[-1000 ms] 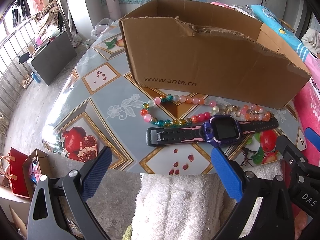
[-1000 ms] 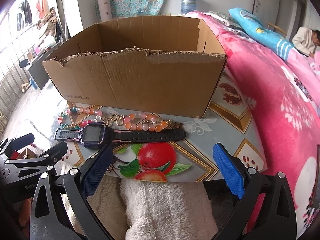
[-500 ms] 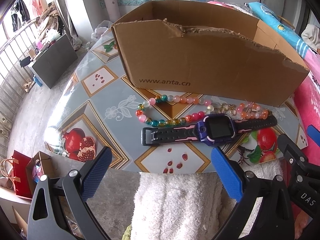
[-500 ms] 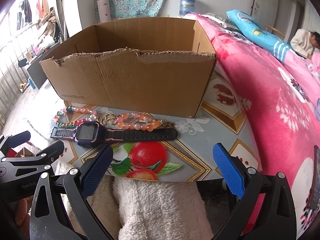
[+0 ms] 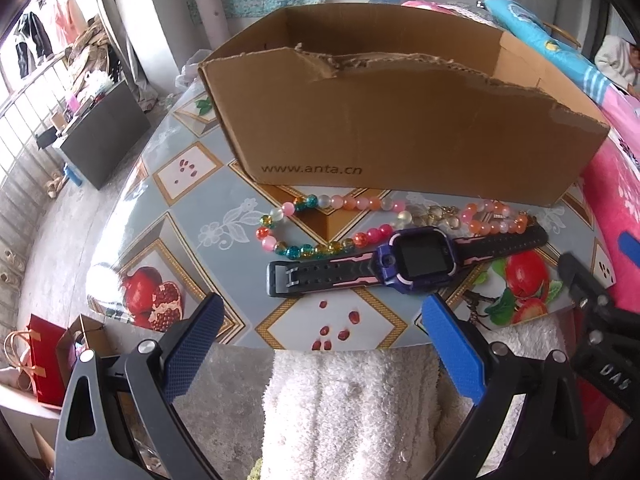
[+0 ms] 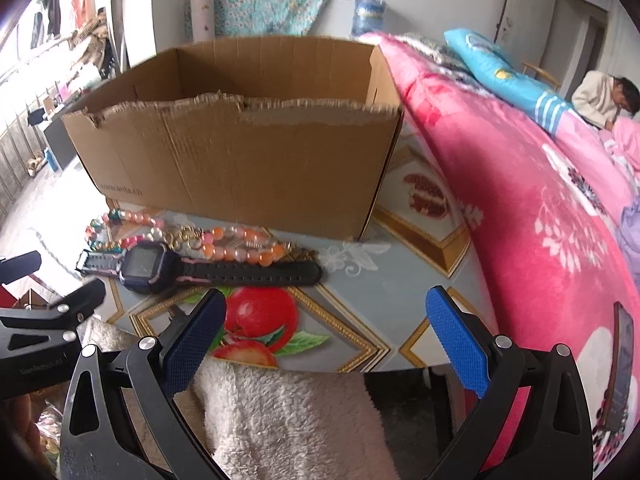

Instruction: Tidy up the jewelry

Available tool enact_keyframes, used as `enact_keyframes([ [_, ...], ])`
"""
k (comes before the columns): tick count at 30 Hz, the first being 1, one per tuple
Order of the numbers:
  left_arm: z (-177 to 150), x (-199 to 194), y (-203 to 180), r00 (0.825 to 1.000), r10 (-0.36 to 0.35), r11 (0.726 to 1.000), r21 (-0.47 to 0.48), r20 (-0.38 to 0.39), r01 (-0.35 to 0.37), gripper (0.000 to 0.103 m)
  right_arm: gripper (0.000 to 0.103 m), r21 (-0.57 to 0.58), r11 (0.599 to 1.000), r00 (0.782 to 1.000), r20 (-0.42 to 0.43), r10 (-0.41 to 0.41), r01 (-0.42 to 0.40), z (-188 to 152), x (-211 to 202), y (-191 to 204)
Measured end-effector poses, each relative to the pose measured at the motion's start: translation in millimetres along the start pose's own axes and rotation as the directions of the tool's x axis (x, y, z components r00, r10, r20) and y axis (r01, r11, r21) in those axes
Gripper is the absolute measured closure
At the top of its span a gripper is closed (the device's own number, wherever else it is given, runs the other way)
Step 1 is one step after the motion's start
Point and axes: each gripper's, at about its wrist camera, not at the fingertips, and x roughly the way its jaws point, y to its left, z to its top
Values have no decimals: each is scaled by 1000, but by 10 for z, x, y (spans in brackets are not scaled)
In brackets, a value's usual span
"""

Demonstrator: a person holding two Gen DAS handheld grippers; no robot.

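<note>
A purple smartwatch (image 5: 416, 258) (image 6: 146, 266) with a black and pink strap lies flat on the fruit-patterned table (image 5: 192, 168) (image 6: 392, 280). Just behind it lie a multicoloured bead bracelet (image 5: 320, 220) (image 6: 120, 232) and an orange-pink bead bracelet (image 5: 496, 216) (image 6: 240, 246) with gold links. An open cardboard box (image 5: 400, 128) (image 6: 240, 160) stands behind them. My left gripper (image 5: 320, 344) hangs open at the table's near edge, in front of the watch. My right gripper (image 6: 326, 340) is open too, right of the watch, over the apple print.
A pink floral quilt (image 6: 540, 208) borders the table on the right, with a person (image 6: 604, 98) sitting far back. White fleece fabric (image 5: 352, 412) (image 6: 288, 420) lies under both grippers. Left of the table the floor drops away, with a red gift bag (image 5: 44, 360) and a dark cabinet (image 5: 104, 136).
Both grippers have crept forward and up a little toward the table; the watch, bracelets and box sit larger and lower in view. Nothing on the table has shifted.
</note>
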Motion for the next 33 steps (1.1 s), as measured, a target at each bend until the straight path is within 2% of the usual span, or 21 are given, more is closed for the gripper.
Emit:
enact_keyframes([
  [4, -23, 2, -5, 999, -35, 999, 25, 11, 35, 6, 7, -33, 999, 988, 154, -4, 9, -12, -220, 6],
  [7, -43, 7, 36, 997, -79, 997, 28, 24, 79, 6, 7, -86, 996, 970, 239, 42, -22, -56, -298, 12],
  [10, -59, 0, 141, 993, -105, 994, 22, 59, 104, 6, 7, -124, 990, 971, 223, 91, -65, -89, -240, 11],
  [16, -90, -84, 459, 954, -269, 960, -42, 133, 277, 6, 7, -179, 979, 962, 239, 135, -93, -138, -245, 47],
  [19, -105, -87, 592, 942, -296, 946, -90, 157, 313, 6, 7, -202, 968, 958, 212, 192, -149, -128, -203, 107],
  [20, -113, -65, 639, 939, -307, 939, -110, 156, 325, 6, 11, -210, 962, 955, 198, 219, -177, -112, -185, 132],
  [21, -122, -35, 676, 935, -321, 932, -128, 152, 340, 6, 17, -226, 949, 949, 176, 261, -219, -86, -155, 177],
  [24, -151, 23, 751, 921, -353, 911, -164, 163, 379, 6, 24, -293, 909, 928, 137, 346, -296, -60, -101, 343],
  [26, -160, 51, 794, 917, -360, 907, -166, 174, 387, 6, 25, -349, 880, 916, 121, 384, -323, -64, -88, 462],
  [27, -172, 48, 806, 918, -352, 910, -160, 183, 381, 6, 25, -377, 860, 907, 106, 408, -343, -66, -75, 521],
  [31, -192, 81, 789, 941, -286, 947, -95, 178, 306, 6, 26, -461, 786, 881, 17, 472, -412, -14, 74, 765],
  [33, -215, 99, 743, 952, -251, 964, -48, 174, 262, 6, 32, -486, 758, 876, -33, 482, -435, 27, 191, 871],
])
